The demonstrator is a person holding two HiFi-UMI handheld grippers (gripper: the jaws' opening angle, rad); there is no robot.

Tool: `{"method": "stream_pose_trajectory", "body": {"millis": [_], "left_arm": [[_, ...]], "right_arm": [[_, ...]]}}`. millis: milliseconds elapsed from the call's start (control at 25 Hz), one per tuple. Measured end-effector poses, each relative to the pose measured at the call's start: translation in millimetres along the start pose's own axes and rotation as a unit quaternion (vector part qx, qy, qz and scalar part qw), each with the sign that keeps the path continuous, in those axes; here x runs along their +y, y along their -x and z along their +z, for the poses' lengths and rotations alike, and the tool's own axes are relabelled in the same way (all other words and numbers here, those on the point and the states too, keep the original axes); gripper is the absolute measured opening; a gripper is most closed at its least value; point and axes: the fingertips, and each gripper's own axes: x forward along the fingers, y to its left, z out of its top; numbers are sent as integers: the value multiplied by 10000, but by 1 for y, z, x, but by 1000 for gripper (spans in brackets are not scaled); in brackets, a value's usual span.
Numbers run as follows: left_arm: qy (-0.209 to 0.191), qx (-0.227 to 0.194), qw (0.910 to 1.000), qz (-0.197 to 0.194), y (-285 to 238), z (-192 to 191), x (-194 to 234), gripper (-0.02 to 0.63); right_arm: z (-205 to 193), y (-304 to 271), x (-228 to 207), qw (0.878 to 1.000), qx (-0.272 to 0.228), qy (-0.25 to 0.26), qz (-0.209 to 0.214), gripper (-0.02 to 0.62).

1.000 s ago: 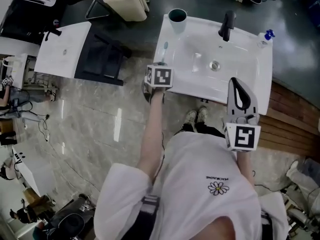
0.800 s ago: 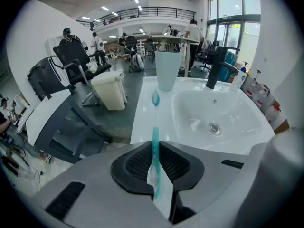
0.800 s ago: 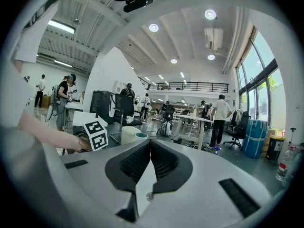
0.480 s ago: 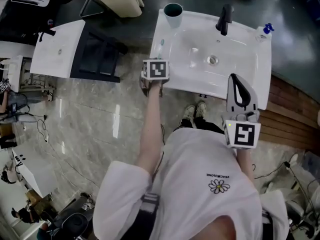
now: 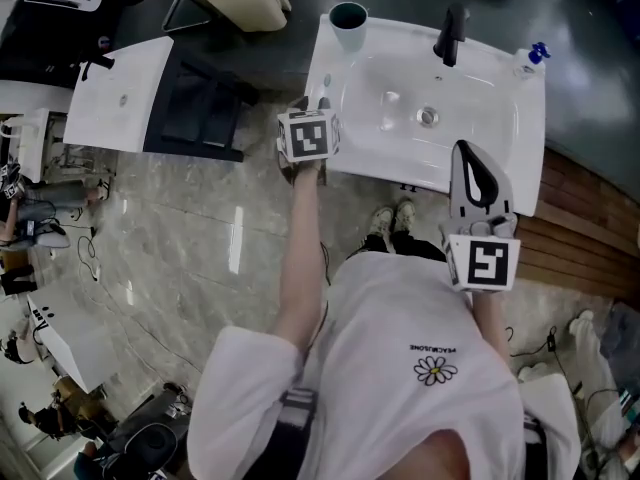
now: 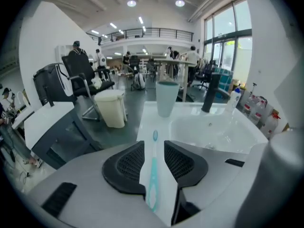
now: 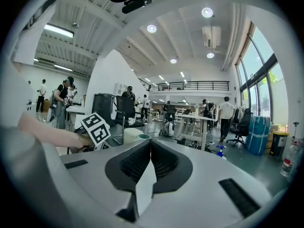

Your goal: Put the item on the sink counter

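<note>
Now the toothbrush (image 6: 153, 174) lies between just-opened jaws of the left claw (image 6: 153, 147).

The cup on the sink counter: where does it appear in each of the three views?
Head view: cup at the far left corner of the sink.
Left gripper view: cup at centre, upright, beyond the toothbrush.
Right gripper view: only the cup's rim, just above the jaws.
Shared landmark: blue-topped bottle.

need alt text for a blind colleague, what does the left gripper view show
A teal toothbrush lies flat on the white sink counter between the left tongs, whose jaws have just been opening and stand apart, clear of it. Beyond it stand a pale cup and a black faucet by the basin.
</note>
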Motion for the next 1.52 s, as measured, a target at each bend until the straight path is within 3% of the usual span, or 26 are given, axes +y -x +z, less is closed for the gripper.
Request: {"method": "stream_pose_trajectory", "body": {"millis": [120,240,400,520,600,840,960,1520], "left_arm": [[12,-841,9964,-63,40,57,-5,121],[-174,-1910,9810,-299,94,114,-27,113],[-645,-3366,9389,-301,169,164,-63,31],[-508,-4206,9048,-435,211,171,-95,18],[-450,-4523,8893,-506,226,164,-115,17],[-461,-4569,8840,-870,227,141,-156,17],[-674,-4573,8830,-817,223,139,-165,16],[-518,-4518,8892,-502,219,138,-158,16]], "right_arm": [[9,-1,2,9999,-104,20,0,12],[20,-2,2,9997,-236,25,-19,12],[40,-2,1,9980,-626,-12,33,12],[46,-1,-5,9969,-784,5,-19,12],[46,0,-10,9966,-816,8,-89,12],[43,3,-30,9961,-806,-55,-365,12],[38,2,-37,9962,-731,-78,-463,12],[35,2,-45,9956,-735,-265,-518,12]]}}
